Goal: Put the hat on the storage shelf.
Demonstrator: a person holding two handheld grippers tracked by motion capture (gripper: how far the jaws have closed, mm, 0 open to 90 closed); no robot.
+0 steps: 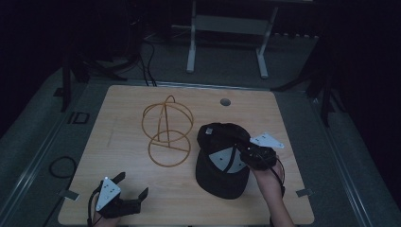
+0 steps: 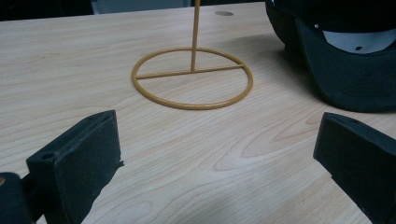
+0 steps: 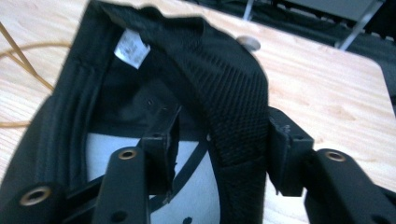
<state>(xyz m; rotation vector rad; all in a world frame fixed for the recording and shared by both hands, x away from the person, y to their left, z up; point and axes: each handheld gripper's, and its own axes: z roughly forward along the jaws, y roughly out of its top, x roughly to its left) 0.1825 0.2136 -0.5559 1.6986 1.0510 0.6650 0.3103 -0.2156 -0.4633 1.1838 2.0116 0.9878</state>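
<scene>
The right hand-held gripper point(image 1: 246, 158) is taking hold of the black cap point(image 1: 220, 161), lying upside down right of centre on the worktop point(image 1: 118, 142); its jaws straddle the mesh side wall, seemingly pinching it. The left hand-held gripper point(image 1: 126, 185) waits released at lower left. Next likely comes lifting the cap towards the wire stand point(image 1: 166, 130), which calls for a firm grip first.

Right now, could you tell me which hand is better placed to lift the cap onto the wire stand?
Right. The right gripper already straddles the cap side, while the left gripper sits open, apart.
</scene>
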